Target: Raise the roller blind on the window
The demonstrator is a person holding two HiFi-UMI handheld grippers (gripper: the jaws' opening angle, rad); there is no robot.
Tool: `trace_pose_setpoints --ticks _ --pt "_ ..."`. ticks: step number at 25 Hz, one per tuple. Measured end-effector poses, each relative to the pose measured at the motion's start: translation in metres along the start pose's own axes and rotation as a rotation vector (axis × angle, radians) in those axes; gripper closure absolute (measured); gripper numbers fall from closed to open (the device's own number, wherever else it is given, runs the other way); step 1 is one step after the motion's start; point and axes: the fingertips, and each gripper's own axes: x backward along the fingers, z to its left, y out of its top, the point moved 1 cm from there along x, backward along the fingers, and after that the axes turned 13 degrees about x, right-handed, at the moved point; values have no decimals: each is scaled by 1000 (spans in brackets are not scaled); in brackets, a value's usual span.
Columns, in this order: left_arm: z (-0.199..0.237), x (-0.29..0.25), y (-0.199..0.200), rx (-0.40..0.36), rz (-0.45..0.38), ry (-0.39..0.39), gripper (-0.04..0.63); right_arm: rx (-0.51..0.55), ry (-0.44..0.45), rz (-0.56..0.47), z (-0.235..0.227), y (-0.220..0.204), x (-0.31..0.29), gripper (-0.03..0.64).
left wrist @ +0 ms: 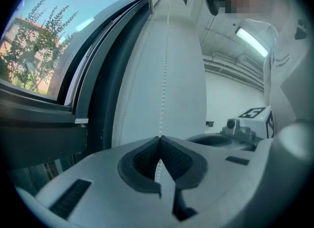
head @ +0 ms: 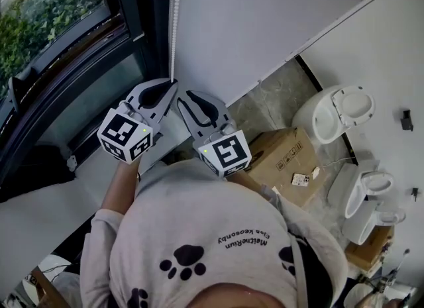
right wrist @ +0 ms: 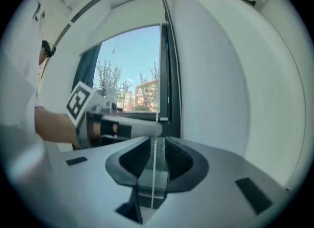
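Two tongs share one bead chain (left wrist: 164,65). The left tongs (left wrist: 159,139) pinch it tight — the right tongs (right wrist: 156,143) gape, chain loose between.

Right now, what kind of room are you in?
Probably a spare or unfinished room used for storage: toilets sit on the floor beside a cardboard box, and a bead chain hangs by the window.

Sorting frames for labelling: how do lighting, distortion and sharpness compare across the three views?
Head view: even daylight, sharp, the bead chain distinct against the wall. Left gripper view: heavy fisheye, dark corners, bright window, a mosaic patch at top. Right gripper view: fisheye too, backlit window, the chain a thin blurred line close up.
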Motion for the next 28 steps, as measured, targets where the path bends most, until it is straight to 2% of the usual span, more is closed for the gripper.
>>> trace_pose_setpoints --ticks 5,14,19,20,25,28 --pt "-5 -1 -2 4 -6 -19 588 24 -40 -98 -15 63 5 528" --pt "-12 -1 -5 1 -10 -37 588 55 -66 -185 -35 147 -10 538" --pt "-11 1 -4 3 -11 -43 588 55 -82 -204 -44 168 -19 565" --pt "-11 1 -4 4 -13 -44 588 54 -84 -204 -45 170 -19 592" --pt "-8 6 -6 -12 -11 -31 588 52 -66 -210 -41 168 -19 601" --pt "-2 3 -19 39 6 -32 588 62 -57 -186 -37 155 -22 603"
